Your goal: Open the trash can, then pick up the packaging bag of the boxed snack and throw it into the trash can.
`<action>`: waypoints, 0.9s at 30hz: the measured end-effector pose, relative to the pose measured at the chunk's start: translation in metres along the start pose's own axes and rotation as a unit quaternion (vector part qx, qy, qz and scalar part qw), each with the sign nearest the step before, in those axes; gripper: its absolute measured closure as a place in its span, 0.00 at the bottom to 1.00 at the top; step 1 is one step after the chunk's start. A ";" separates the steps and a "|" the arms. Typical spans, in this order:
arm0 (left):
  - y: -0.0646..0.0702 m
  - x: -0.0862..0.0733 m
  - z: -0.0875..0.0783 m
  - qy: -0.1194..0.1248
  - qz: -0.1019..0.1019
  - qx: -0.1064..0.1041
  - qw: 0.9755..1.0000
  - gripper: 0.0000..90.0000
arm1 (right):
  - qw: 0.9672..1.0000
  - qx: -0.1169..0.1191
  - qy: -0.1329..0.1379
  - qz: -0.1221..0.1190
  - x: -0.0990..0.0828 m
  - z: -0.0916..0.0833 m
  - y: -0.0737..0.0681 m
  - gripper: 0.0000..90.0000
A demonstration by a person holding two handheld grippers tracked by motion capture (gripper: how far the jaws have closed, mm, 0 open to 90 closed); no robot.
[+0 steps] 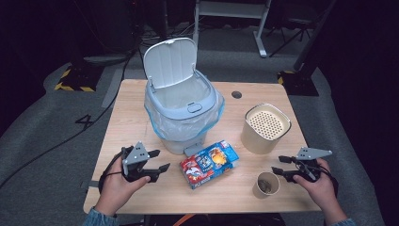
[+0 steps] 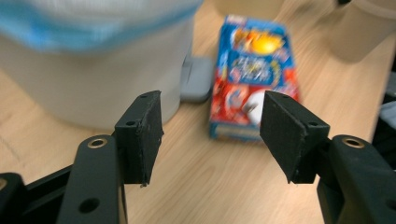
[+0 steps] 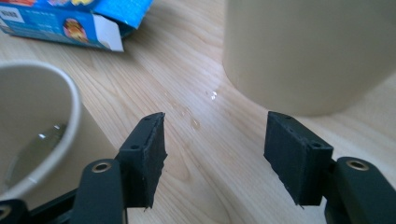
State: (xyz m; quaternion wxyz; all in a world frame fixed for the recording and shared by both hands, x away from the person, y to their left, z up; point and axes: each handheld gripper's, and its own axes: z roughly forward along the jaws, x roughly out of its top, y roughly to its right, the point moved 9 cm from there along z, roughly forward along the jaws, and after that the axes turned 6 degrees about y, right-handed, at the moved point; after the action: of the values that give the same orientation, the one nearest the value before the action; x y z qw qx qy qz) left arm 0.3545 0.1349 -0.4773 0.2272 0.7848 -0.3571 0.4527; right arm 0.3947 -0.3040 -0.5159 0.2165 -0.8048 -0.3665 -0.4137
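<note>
The left tongs (image 1: 160, 160) rest low over the pale wooden worktop (image 1: 141, 106) with their black jaws spread apart and nothing between them, and the flat blue and red printed cardboard box (image 1: 209, 163) lies just ahead of them, off to the side that faces the right hand. In the left gripper view the box (image 2: 254, 77) sits beyond the jaw tips and slightly toward the right jaw, its long axis running away from the tongs, so that a short end faces them. The white pedal bin lined with a pale blue bag (image 1: 181, 110), its lid raised, stands just beyond the left tongs and close against the box's far edge. The right tongs (image 1: 278, 165) are likewise released and empty, and hover beside the small beige paper cup (image 1: 267, 184), with the cream cylindrical canister with a perforated top (image 1: 265, 128) farther on. Both pairs of tongs are near the box, but the left pair points squarely at it; judged from this, a straight push forward would bring its jaws around the box's near end.
</note>
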 end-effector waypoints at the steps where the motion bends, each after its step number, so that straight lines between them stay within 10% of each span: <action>1: -0.002 -0.007 0.003 -0.006 -0.004 0.003 1.000 0.44 | 1.000 0.002 0.001 -0.005 0.005 -0.001 -0.001 0.43; 12: -0.022 -0.055 0.013 -0.051 -0.028 0.021 0.998 0.41 | 0.997 0.051 0.005 -0.050 0.071 0.007 -0.037 0.35; 27: -0.037 -0.086 0.024 -0.073 -0.038 0.028 0.996 0.39 | 0.991 0.078 -0.077 -0.073 0.101 0.079 -0.063 0.25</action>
State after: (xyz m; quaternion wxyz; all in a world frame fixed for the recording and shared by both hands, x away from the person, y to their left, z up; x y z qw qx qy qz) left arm 0.3670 0.1734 -0.5654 0.1959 0.8348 -0.3297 0.3950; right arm 0.4257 -0.1708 -0.4746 0.2191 -0.7861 -0.4706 -0.3356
